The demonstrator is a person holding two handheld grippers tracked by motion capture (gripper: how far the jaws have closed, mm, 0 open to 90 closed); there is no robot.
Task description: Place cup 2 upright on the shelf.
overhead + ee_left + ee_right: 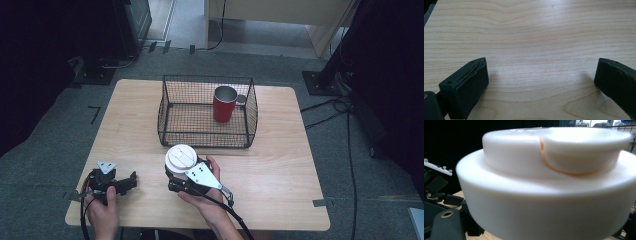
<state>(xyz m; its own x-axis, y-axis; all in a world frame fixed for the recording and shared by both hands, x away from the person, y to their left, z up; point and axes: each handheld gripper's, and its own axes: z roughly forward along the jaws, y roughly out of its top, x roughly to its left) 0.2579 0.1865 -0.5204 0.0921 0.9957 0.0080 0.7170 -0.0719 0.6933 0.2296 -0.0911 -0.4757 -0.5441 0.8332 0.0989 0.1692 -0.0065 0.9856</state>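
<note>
A red mug (224, 104) with a steel rim stands upright in the right half of a black wire basket (170, 120) at the table's middle. In front of the basket, my right gripper (180, 169) is shut on a white round lid (181, 157), which looms close and blurred in the right gripper view (544, 195) with a thin orange seam on its top. My left gripper (131, 181) rests at the front left of the table. Its jaws stand wide apart, open (541, 65), over bare wood.
The wooden table (280, 165) stands on grey carpet, with cables and dark stands to the right and behind. The left gripper's body and plate (436, 167) sit close to the left of the lid. Bare wood lies to the right of my right hand.
</note>
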